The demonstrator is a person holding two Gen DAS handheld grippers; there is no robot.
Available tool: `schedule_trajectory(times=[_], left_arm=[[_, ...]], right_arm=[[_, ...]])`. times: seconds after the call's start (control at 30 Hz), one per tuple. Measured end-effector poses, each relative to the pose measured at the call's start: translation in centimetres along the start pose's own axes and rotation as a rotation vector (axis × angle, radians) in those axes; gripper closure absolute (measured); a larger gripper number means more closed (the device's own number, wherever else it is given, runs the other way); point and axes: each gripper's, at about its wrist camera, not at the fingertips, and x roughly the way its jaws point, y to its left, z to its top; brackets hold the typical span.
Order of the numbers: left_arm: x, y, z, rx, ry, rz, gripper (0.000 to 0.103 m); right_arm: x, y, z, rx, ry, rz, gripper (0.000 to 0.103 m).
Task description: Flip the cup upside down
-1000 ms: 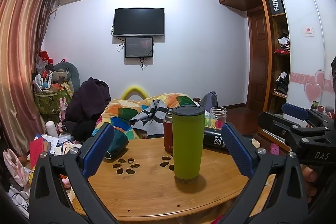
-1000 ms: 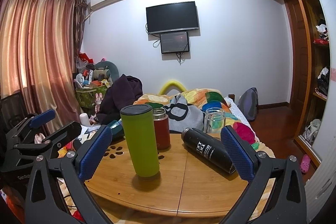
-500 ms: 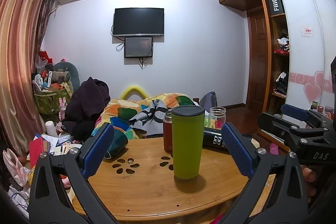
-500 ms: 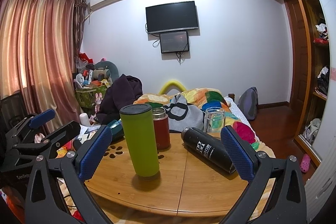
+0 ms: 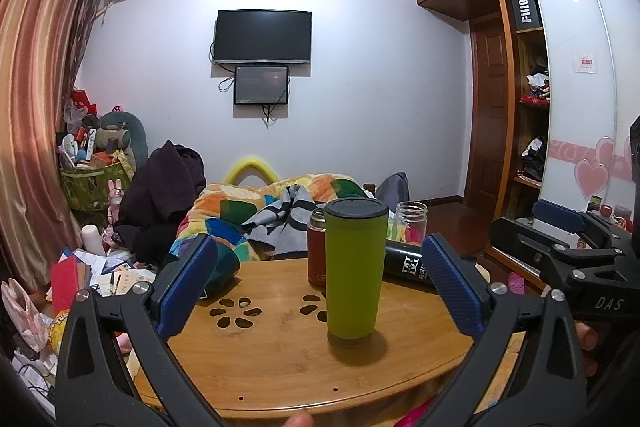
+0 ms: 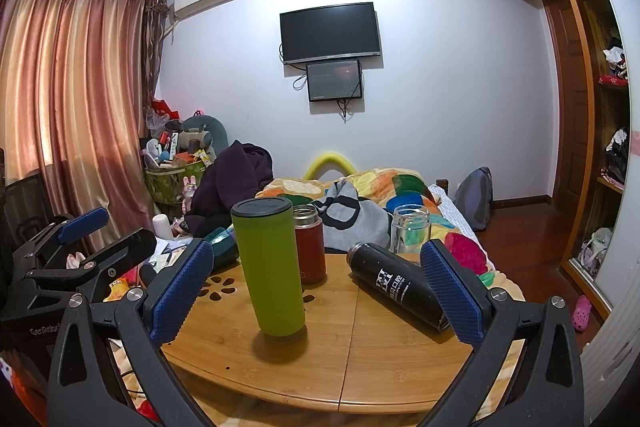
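Note:
A tall green cup [image 5: 354, 269] with a dark lid stands upright on the round wooden table [image 5: 280, 359]; it also shows in the right wrist view [image 6: 270, 269]. My left gripper [image 5: 320, 287] is open and empty, short of the cup, its blue pads [image 5: 186, 283] wide apart on either side. My right gripper [image 6: 316, 293] is open and empty, with the cup left of centre between its pads [image 6: 452, 293]. Each gripper shows at the edge of the other's view.
A red flask [image 6: 310, 245] stands just behind the green cup. A black bottle [image 6: 396, 285] lies on its side at the right. A clear glass jar [image 6: 410, 227] stands at the table's far edge. A teal object [image 6: 222, 245] sits at the far left. A bed with a colourful quilt [image 5: 280, 203] lies beyond.

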Motion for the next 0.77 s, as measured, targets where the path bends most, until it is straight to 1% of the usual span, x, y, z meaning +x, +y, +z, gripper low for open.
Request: schedule_trajectory(times=[0.27, 0.77], left_arm=[[-0.14, -0.12, -0.05, 0.005, 0.002, 0.006, 0.0], [-0.09, 0.25, -0.04, -0.012, 0.005, -0.005, 0.0]], right_arm=[[0.04, 0.0, -0.01, 0.0, 0.002, 0.0, 0.0], [0.12, 0.37, -0.18, -0.001, 0.009, 0.002, 0.0]])
